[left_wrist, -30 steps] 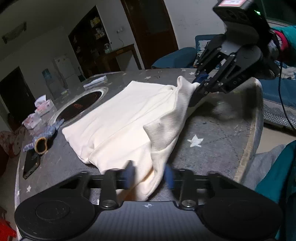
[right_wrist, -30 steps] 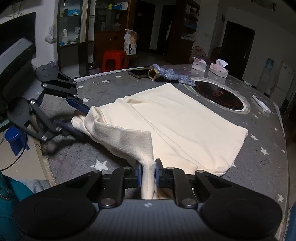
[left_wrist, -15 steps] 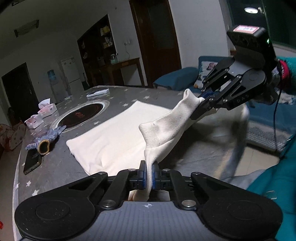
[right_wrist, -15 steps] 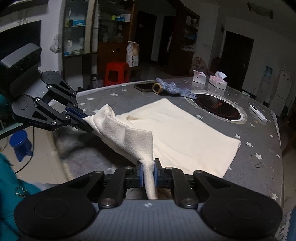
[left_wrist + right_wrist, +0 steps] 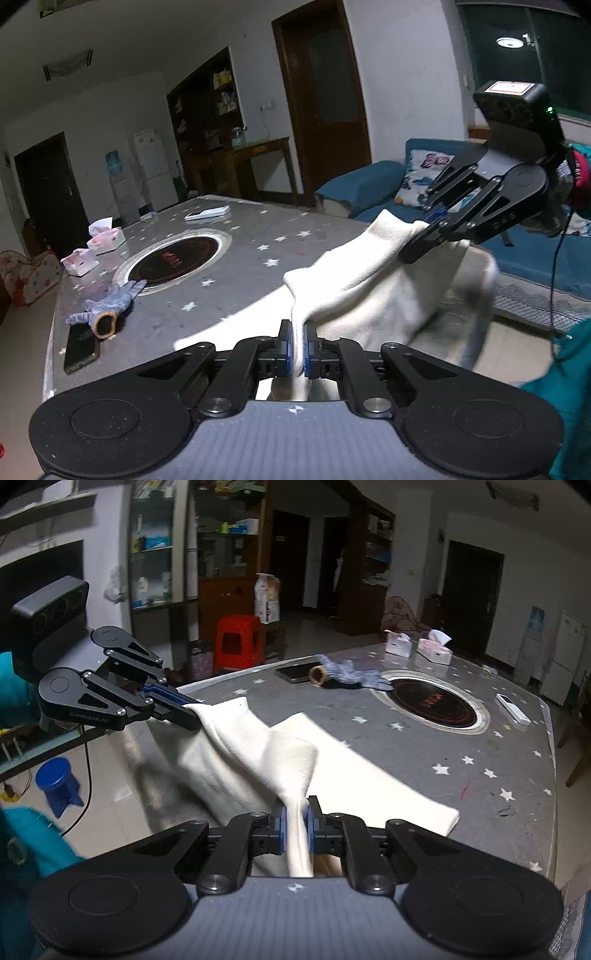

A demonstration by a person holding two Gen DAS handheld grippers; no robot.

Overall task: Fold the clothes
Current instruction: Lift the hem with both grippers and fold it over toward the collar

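You hold a cream garment [image 5: 373, 295] between two hand-held grippers. Your left hand-held gripper [image 5: 298, 350] has its jaws pressed together on one bunched corner; your right hand-held gripper [image 5: 295, 825] pinches the other corner the same way. From the left wrist view, the right one [image 5: 424, 236] shows up high at the right, its tips clamped on the cloth. From the right wrist view, the left one [image 5: 184, 712] shows at the left, gripping the cloth edge.

The near part of the garment is lifted and sags between the two grippers, past the bench edge — its far part lies flat on the grey, star-patterned bench [image 5: 517, 775].

Further out on the bench sit a round dark cooktop [image 5: 432, 703], a blue-grey glove [image 5: 351, 674] touching its rim, a dark phone [image 5: 295, 671] just beside the glove's cuff, two tissue boxes [image 5: 417, 648] and a white remote [image 5: 513, 709]. All lie well apart from the garment.

Off the bench stand a red stool [image 5: 238, 638], a blue stool [image 5: 57, 782] and a blue sofa [image 5: 369, 184].
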